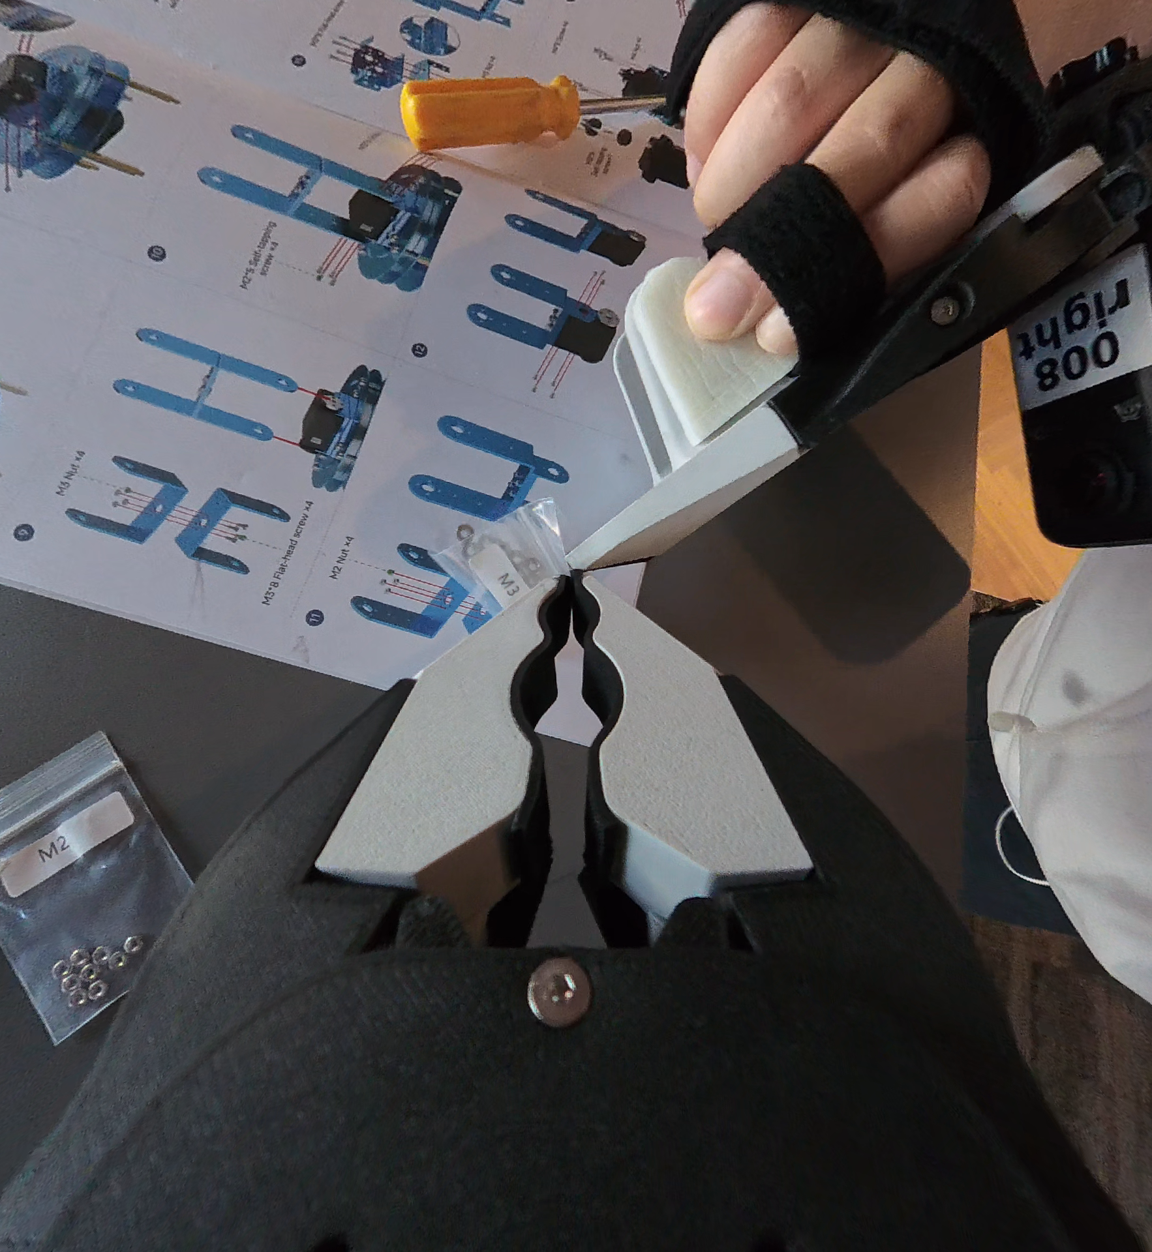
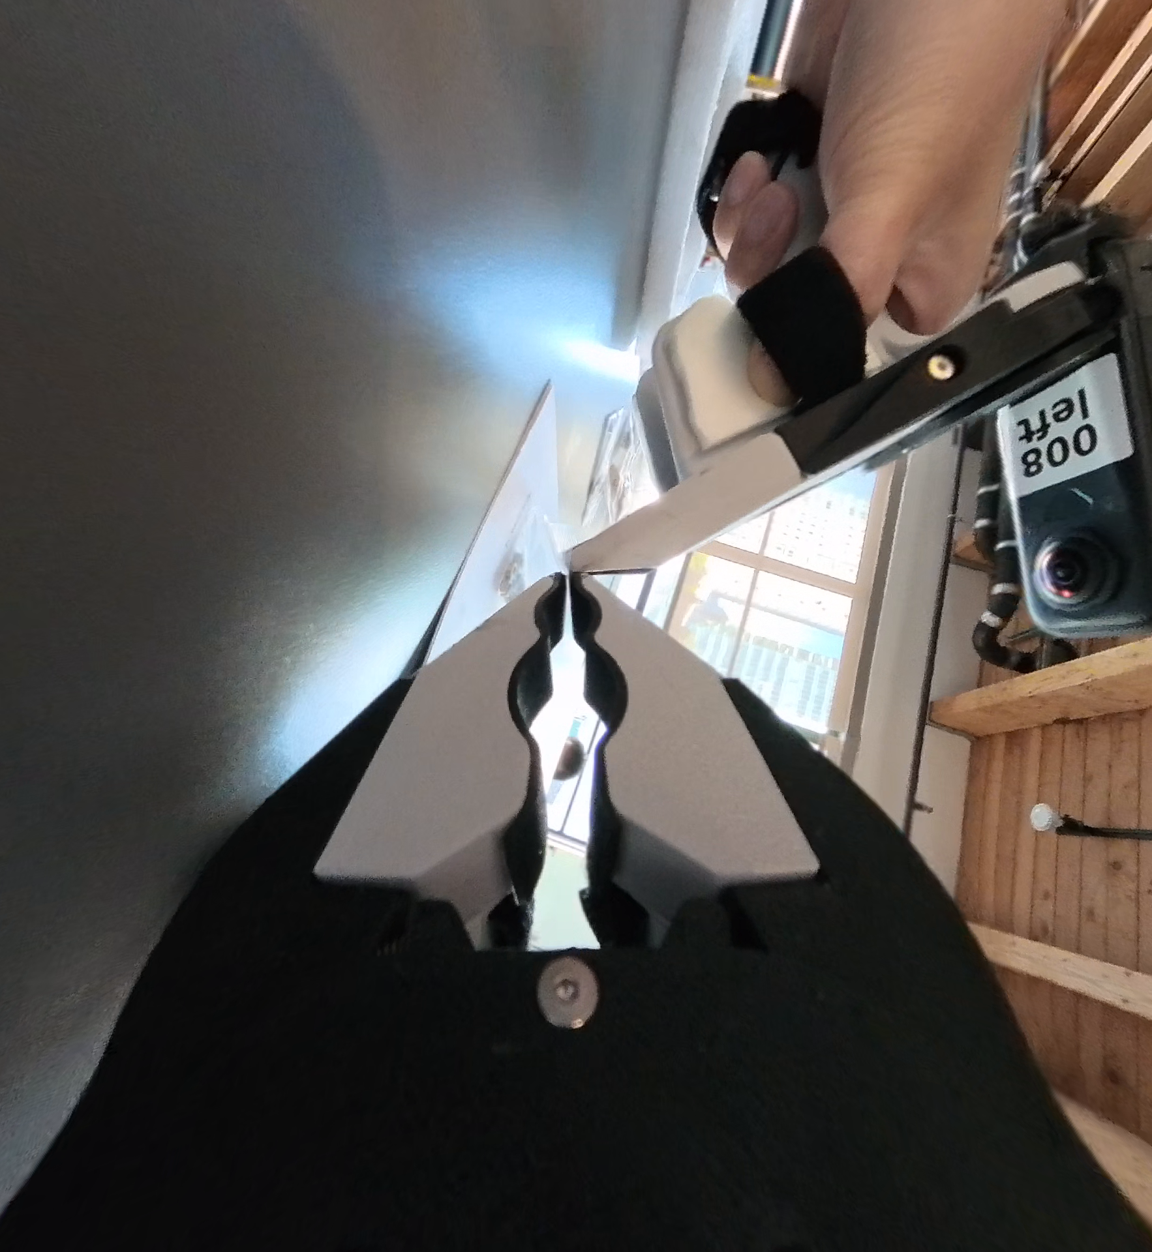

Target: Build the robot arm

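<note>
**Both grippers pinch one small clear bag above the bench**

You hold the left gripper [image 1: 570, 577] with its tips pressed together on the edge of a small clear bag [image 1: 502, 566] of metal parts, lifted over the printed instruction sheet [image 1: 234, 325]. Your right gripper [image 1: 577, 557] meets it tip to tip, also closed on the same bag; the right wrist view shows that bag edge-on [image 2: 555, 535]. The bag looks unopened, though its seal is too small to judge. A second bag of nuts [image 1: 78, 894] lies untouched on the dark bench [image 1: 119, 671], and the orange screwdriver [image 1: 492, 112] rests on the sheet, well apart.
</note>
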